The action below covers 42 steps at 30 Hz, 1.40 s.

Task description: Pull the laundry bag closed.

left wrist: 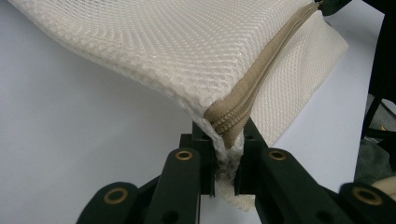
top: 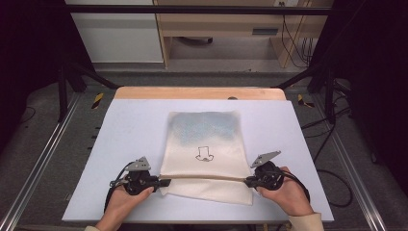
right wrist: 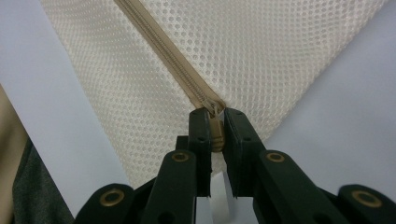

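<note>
Mesh bag [top: 204, 144] flat on bench [top: 120, 125], near-centre. Zipper [top: 207, 177] runs left-right along bag's near part, stretched taut between both claws.

Left claw [top: 163, 182] pressed together, pinching zipper's left end [left wrist: 227, 122] with bag corner.

Right claw [top: 248, 182] pinching slider tab [right wrist: 215, 130] at zipper's right end.

Zipper's whole length lies left of right claw; pull along that axis toward left claw likely opens it, left claw anchoring.
</note>
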Each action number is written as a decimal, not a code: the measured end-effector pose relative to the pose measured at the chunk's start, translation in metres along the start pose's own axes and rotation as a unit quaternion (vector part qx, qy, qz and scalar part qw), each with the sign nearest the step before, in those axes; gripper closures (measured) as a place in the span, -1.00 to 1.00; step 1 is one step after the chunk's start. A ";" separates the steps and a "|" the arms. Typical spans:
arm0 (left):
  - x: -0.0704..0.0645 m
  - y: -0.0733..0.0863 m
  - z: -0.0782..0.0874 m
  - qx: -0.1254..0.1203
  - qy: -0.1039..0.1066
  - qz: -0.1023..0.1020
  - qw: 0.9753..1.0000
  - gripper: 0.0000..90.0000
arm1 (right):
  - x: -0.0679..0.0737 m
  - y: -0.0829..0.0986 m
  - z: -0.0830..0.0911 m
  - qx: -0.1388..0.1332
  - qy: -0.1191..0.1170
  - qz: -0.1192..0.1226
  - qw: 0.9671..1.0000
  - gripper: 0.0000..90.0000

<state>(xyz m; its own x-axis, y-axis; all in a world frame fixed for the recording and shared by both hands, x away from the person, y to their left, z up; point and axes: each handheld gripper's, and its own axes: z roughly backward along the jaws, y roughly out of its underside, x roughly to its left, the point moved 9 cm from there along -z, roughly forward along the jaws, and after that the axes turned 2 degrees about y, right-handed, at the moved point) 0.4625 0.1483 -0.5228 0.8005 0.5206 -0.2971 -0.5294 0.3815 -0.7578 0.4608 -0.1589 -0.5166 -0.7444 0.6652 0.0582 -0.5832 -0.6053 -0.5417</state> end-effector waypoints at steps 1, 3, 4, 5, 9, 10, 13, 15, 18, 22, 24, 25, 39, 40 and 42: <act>0.001 0.000 0.000 0.000 0.000 -0.001 1.000 0.82 | -0.001 0.000 0.000 0.001 0.001 -0.002 1.000 0.82; 0.001 0.000 0.000 0.000 0.000 -0.001 1.000 0.82 | -0.001 0.001 0.001 0.002 0.000 -0.005 1.000 0.82; 0.001 0.000 0.000 0.000 0.000 -0.001 1.000 0.82 | -0.001 0.001 0.001 0.002 0.001 -0.006 1.000 0.82; 0.001 0.000 0.000 0.000 0.000 -0.001 1.000 0.82 | -0.001 0.001 0.001 0.002 0.001 -0.006 1.000 0.82; 0.000 0.000 0.001 -0.001 0.001 0.000 1.000 0.82 | -0.001 0.001 0.002 0.002 0.002 -0.007 1.000 0.82; 0.000 0.000 0.000 -0.001 0.001 0.000 1.000 0.82 | -0.001 0.001 0.002 0.004 0.002 -0.007 1.000 0.82; 0.000 0.000 0.001 0.000 0.001 0.000 1.000 0.82 | -0.001 0.001 0.002 0.003 0.003 -0.006 1.000 0.82; 0.000 0.000 0.001 0.000 0.001 0.000 1.000 0.82 | -0.001 0.001 0.002 0.004 0.002 -0.008 1.000 0.82; 0.000 0.000 0.001 0.001 0.001 0.000 1.000 0.82 | -0.001 0.001 0.002 0.002 0.000 -0.005 1.000 0.82; 0.000 0.001 0.000 0.004 0.000 0.002 1.000 0.81 | -0.001 0.001 0.002 0.002 0.002 -0.006 1.000 0.82; 0.001 0.002 0.001 0.005 -0.007 0.006 1.000 0.78 | 0.001 0.000 0.000 0.004 0.002 0.002 1.000 0.82; 0.001 0.001 0.002 0.000 -0.006 0.004 1.000 0.75 | 0.003 0.000 -0.001 0.005 0.001 -0.001 1.000 0.81; 0.005 -0.002 0.018 -0.013 -0.047 0.018 0.999 -0.09 | 0.001 -0.024 0.001 -0.064 0.029 -0.022 0.997 -0.30; 0.006 -0.001 0.020 -0.012 -0.056 0.017 0.998 -0.16 | -0.001 -0.028 0.002 -0.077 0.043 -0.022 0.996 -0.44; 0.007 -0.001 0.025 -0.016 -0.066 0.024 0.997 -0.33 | -0.003 -0.035 0.005 -0.094 0.060 -0.034 0.993 -0.55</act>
<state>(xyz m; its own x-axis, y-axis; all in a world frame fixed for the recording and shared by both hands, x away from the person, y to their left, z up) 0.4613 0.1702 -0.5098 0.7297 0.6345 -0.2550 -0.5547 0.3312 -0.7633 0.4824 -0.1417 -0.4938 -0.6548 0.7558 0.0066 -0.5516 -0.4719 -0.6878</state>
